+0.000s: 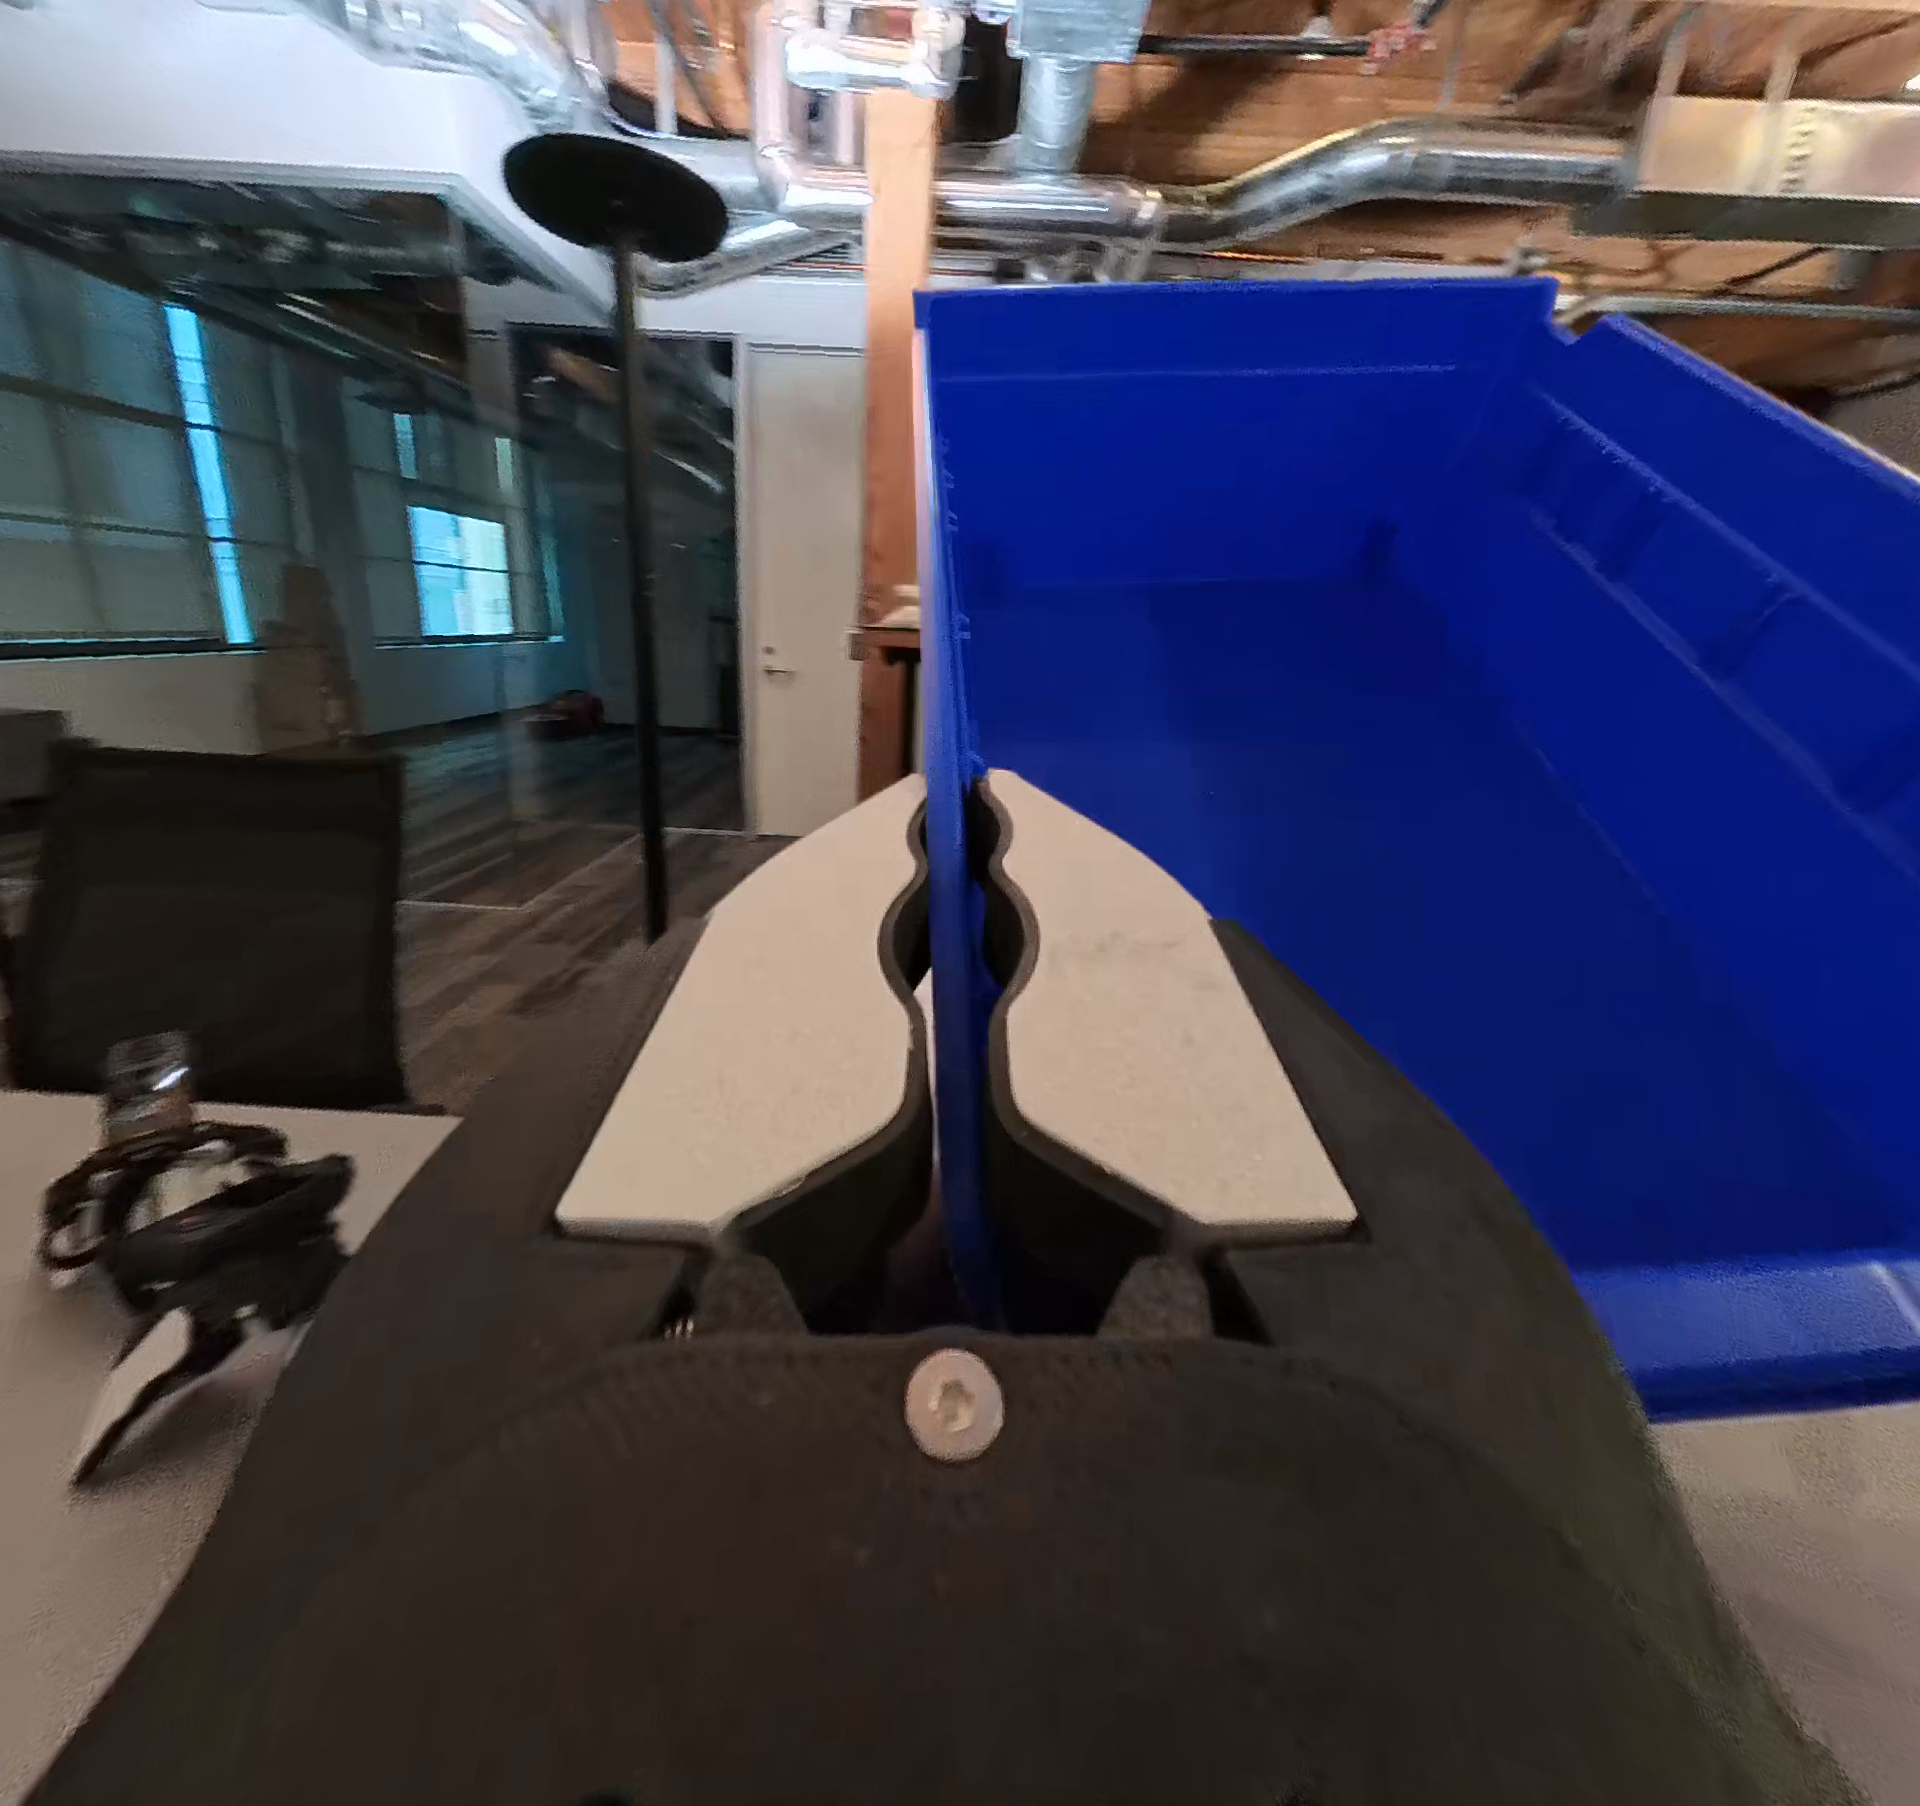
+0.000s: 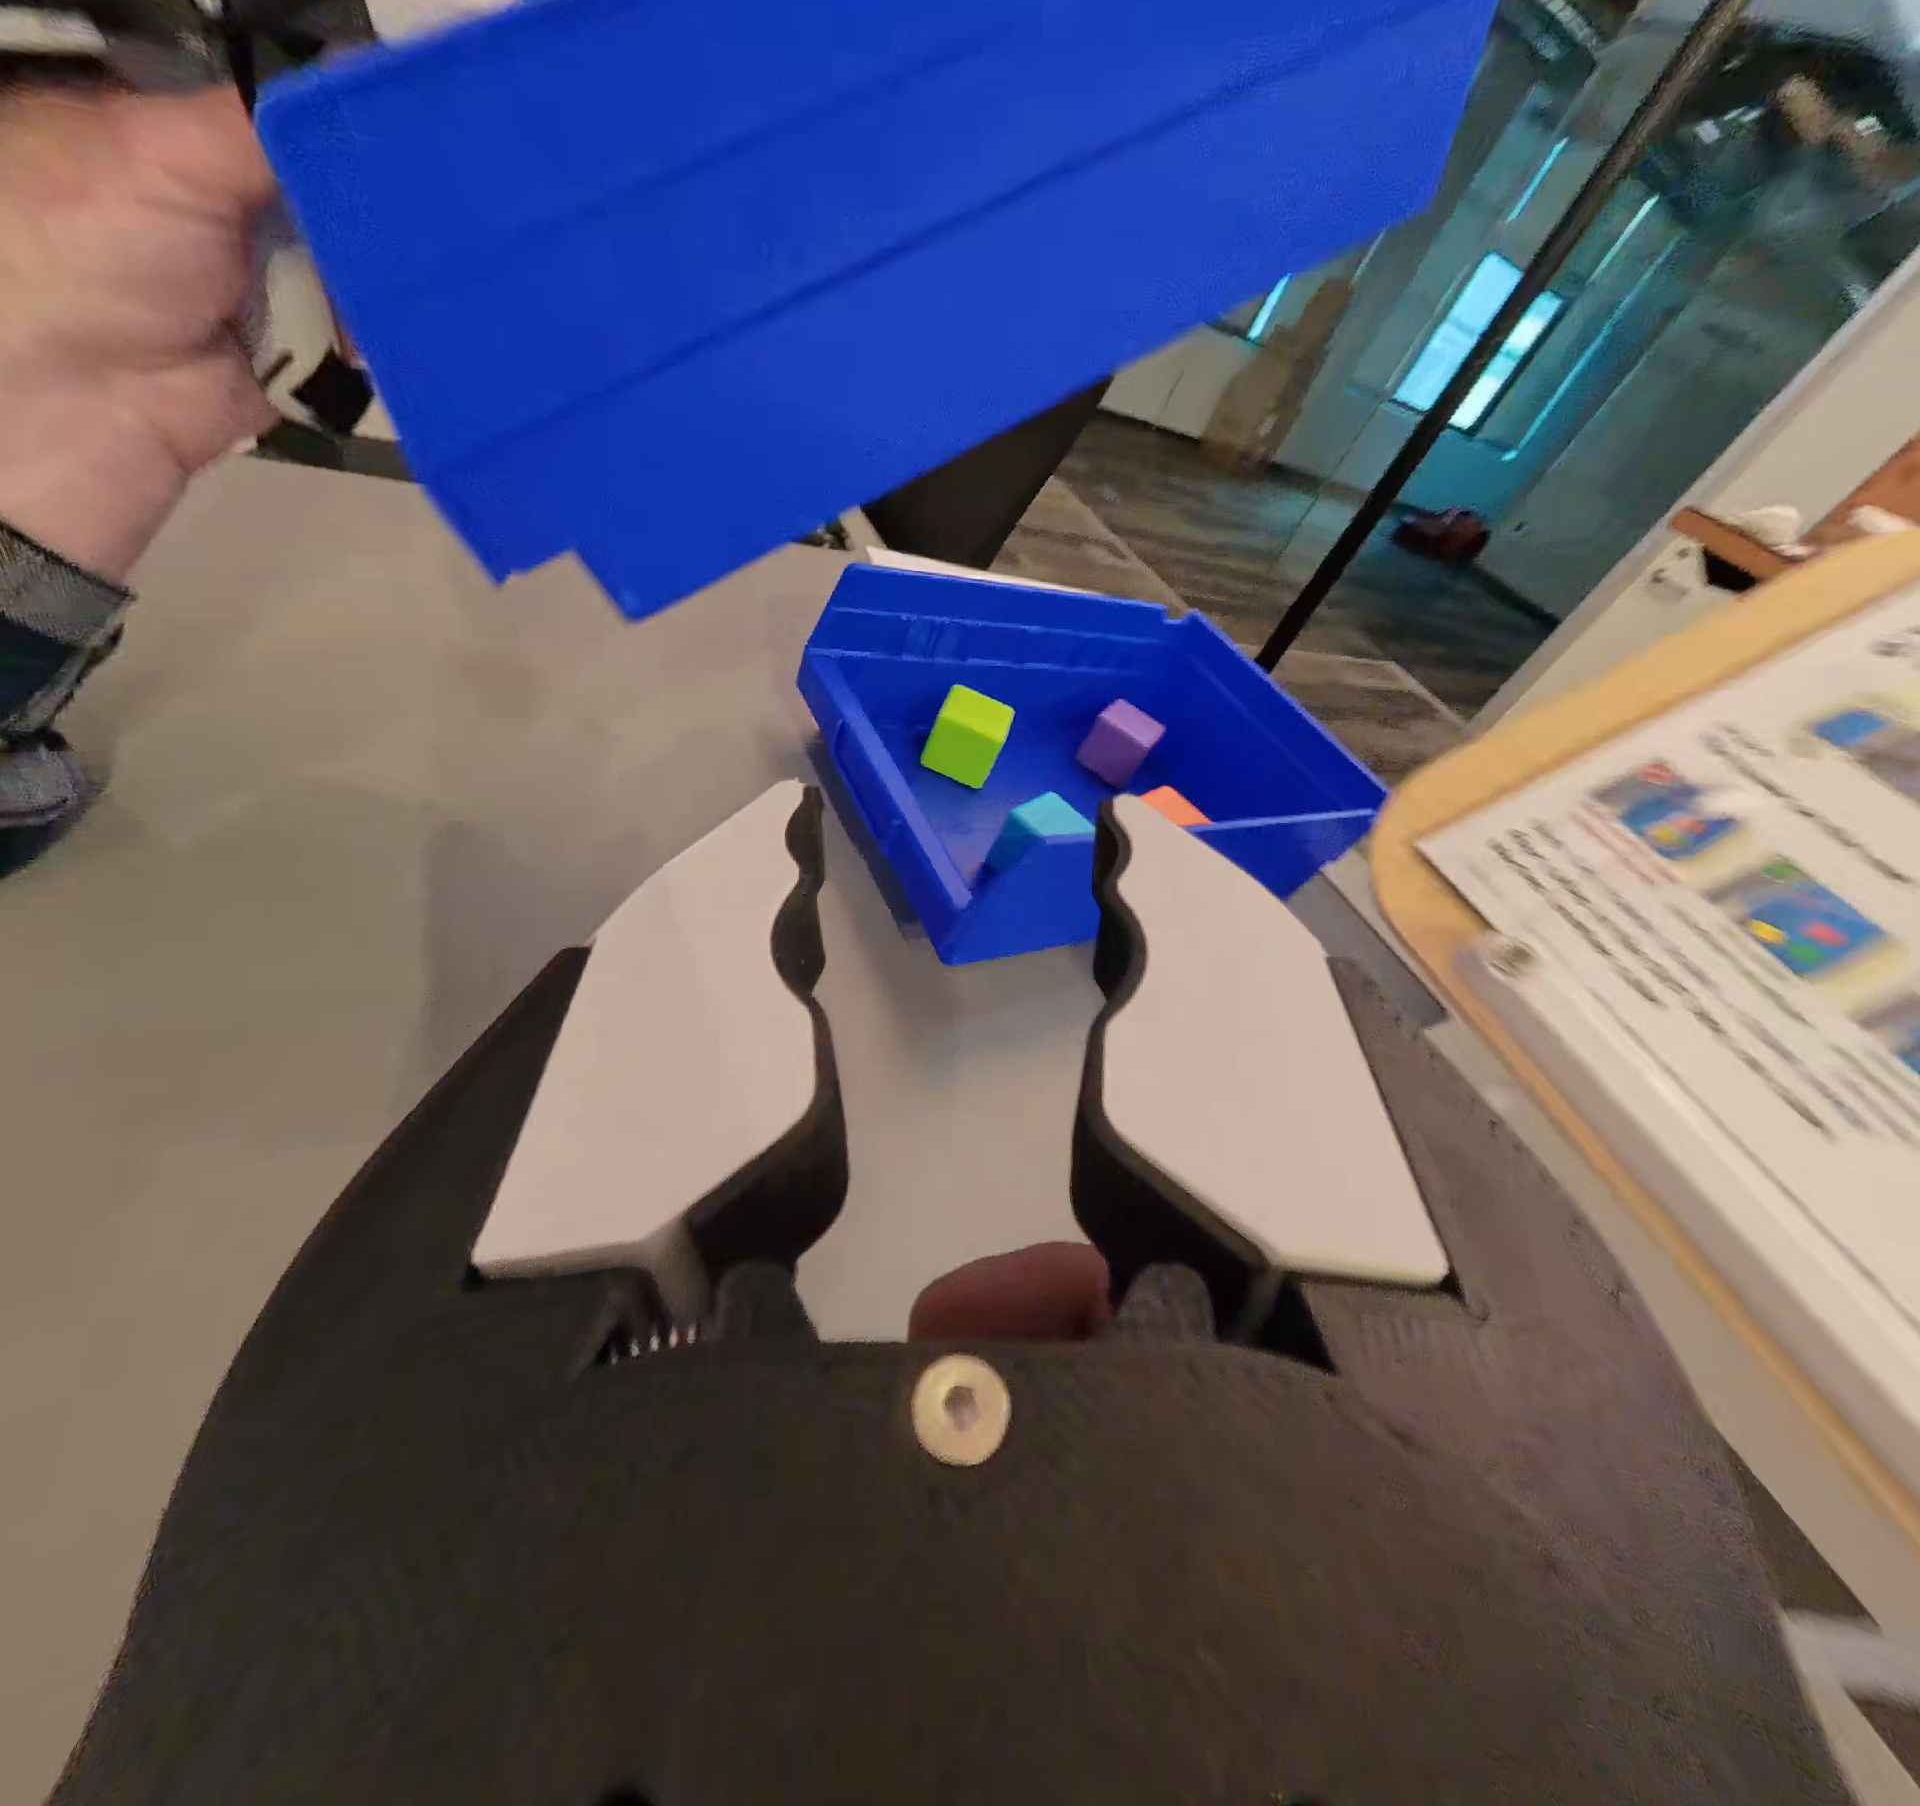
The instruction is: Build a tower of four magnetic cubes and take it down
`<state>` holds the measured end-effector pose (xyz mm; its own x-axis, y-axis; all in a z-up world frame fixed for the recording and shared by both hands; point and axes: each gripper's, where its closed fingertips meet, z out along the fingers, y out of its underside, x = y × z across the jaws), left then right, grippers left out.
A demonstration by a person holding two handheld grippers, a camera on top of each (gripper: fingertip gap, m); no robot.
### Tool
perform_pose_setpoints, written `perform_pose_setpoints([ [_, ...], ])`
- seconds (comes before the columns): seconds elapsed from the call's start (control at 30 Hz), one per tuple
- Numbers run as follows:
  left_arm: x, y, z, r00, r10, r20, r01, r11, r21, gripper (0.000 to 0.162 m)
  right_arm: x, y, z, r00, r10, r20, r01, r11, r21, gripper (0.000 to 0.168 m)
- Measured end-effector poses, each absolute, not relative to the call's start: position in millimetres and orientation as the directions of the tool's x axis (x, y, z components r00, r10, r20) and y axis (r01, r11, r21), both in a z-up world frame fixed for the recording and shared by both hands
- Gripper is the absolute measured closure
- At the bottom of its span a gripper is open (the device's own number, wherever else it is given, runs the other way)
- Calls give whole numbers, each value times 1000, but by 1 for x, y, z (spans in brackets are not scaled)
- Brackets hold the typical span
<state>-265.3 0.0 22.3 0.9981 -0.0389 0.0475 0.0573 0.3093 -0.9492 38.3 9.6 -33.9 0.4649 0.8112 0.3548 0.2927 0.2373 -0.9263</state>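
My left gripper [image 1: 956, 800] is shut on the side wall of a large empty blue bin [image 1: 1403, 717] and holds it tilted in the air. The same bin [image 2: 831, 218] hangs above the table in the right wrist view, with a hand [image 2: 104, 302] at its left end. A small blue bin [image 2: 1247, 780] sits on the grey table [image 2: 312, 821] and holds a green cube [image 2: 966, 733], a purple cube [image 2: 1117, 738], a light blue cube [image 2: 1039, 821] and an orange cube [image 2: 1174, 803]. My right gripper [image 2: 956, 811] is open and empty just in front of the small bin.
A wooden board with a printed instruction sheet [image 2: 1714, 925] lies at the right. A tangle of black cable with a metal part [image 1: 187, 1226] lies on the table at the left. A black chair [image 1: 218, 925] and a black pole stand [image 1: 634, 509] are behind.
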Motion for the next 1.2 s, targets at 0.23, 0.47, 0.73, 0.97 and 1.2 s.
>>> perform_pose_setpoints([
  [0.23, -124, -10, -6, 933, -359, -19, 65, 222, -973, 159, 138, -54, -5, 504, 814, 288, 127, 260, -957, 120],
  [0.47, 27, 0, -34, 755, -654, -38, 47, 113, -992, 159, 223, -103, -3, 647, 730, 219, 3, 285, -959, 104],
  [0.73, 150, 5, -77, 571, -821, 6, -17, -19, -1000, 158, 302, -130, -23, 796, 596, 108, -91, 294, -951, 101],
  [0.97, 223, 12, -116, 496, -866, 56, -84, -112, -990, 158, 363, -123, -54, 871, 490, -45, -156, 188, -970, 98],
  [1.2, 263, 30, -150, 540, -842, -10, -198, -116, -973, 159, 411, -87, -111, 912, 364, -191, -172, -84, -982, 90],
])
